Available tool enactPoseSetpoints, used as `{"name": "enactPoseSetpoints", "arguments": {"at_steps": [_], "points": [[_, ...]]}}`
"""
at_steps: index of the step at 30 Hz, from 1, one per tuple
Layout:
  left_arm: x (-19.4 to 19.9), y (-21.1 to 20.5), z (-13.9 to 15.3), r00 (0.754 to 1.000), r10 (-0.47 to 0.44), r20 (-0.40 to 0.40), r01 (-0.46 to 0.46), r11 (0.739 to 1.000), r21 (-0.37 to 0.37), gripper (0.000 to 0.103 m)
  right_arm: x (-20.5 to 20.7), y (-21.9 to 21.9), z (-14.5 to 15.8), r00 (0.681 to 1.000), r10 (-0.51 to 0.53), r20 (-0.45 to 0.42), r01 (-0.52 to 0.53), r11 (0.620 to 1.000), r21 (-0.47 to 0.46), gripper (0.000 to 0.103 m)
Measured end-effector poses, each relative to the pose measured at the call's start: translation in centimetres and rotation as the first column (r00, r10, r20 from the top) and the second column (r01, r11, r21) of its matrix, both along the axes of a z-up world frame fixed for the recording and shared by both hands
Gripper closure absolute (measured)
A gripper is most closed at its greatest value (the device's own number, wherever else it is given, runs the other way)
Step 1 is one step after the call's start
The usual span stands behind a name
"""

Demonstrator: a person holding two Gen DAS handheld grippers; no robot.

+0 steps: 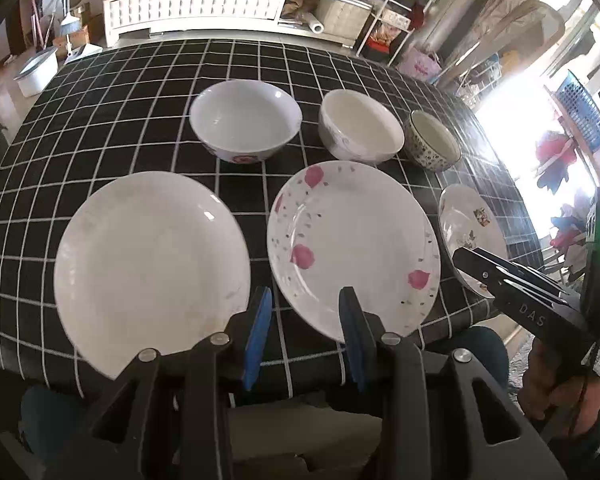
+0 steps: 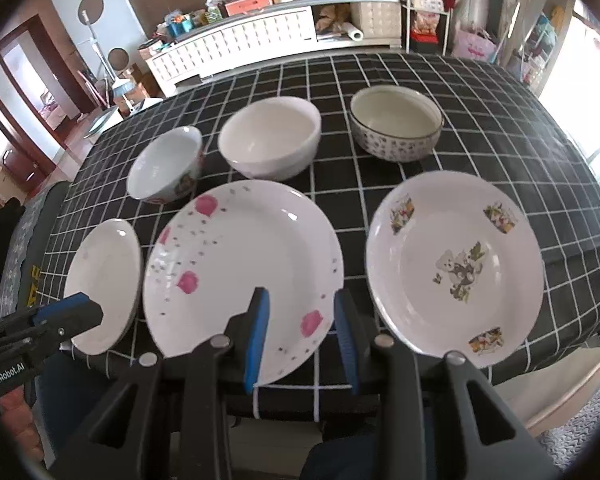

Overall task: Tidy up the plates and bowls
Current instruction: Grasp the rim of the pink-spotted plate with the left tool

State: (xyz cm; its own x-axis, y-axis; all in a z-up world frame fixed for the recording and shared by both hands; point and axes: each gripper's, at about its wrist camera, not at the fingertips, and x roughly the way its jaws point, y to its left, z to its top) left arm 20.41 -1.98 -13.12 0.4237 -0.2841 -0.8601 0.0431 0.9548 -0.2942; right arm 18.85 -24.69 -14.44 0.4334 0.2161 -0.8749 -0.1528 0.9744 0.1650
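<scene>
Three plates lie in a row along the near edge of the black checked table (image 1: 112, 120): a plain white plate (image 1: 152, 268), a pink-flowered plate (image 1: 352, 248) and a cartoon-print plate (image 1: 466, 220). Behind them stand a white bowl with red flowers (image 1: 246, 120), a plain white bowl (image 1: 360, 126) and a dark-patterned bowl (image 1: 434, 140). My left gripper (image 1: 305, 320) hovers open and empty between the plain and flowered plates. My right gripper (image 2: 302, 320), also open and empty, hangs between the flowered plate (image 2: 240, 272) and the cartoon plate (image 2: 456, 260). Each gripper also shows in the other's view: right gripper (image 1: 470, 258), left gripper (image 2: 86, 310).
The table's front edge runs just under both grippers, with the person's legs below it. A hand (image 1: 560, 392) holds the right gripper's handle. A white cabinet (image 2: 236, 40) piled with clutter stands behind the table. Shelves and a blue basket (image 1: 584, 108) fill the right side.
</scene>
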Motion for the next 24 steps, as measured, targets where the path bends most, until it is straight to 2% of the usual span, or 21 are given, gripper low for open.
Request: {"name": "enactPoseSetpoints", "arguments": {"at_steps": [6, 7, 12, 19, 24], "points": [[2.0, -0.1, -2.3, 0.999, 0.004, -0.036, -0.004, 1.000, 0.014, 0.071, 1.1, -0.5, -2.0, 1.000, 0.002, -0.029, -0.002, 1.000, 0.004, 0.065], [2.3, 0.0, -2.8, 0.997, 0.022, -0.068, -0.020, 1.000, 0.020, 0.071, 1.3, -0.6, -2.3, 0.999, 0.002, -0.036, -0.002, 1.000, 0.000, 0.065], [3.8, 0.1, -4.4, 0.996, 0.004, -0.094, -0.003, 1.000, 0.010, 0.071, 2.2, -0.6, -3.0, 0.999, -0.001, -0.043, 0.000, 1.000, -0.023, 0.065], [5.4, -0.5, -5.8, 0.992, -0.021, -0.126, 0.025, 0.999, 0.031, 0.085, 3.3, -0.9, -4.2, 0.997, -0.013, -0.070, 0.012, 1.000, -0.015, 0.066], [6.2, -0.5, -6.5, 0.991, -0.026, -0.132, 0.032, 0.999, 0.043, 0.088, 3.8, -0.8, -4.4, 0.997, -0.005, -0.077, 0.004, 1.000, -0.012, 0.076]]}}
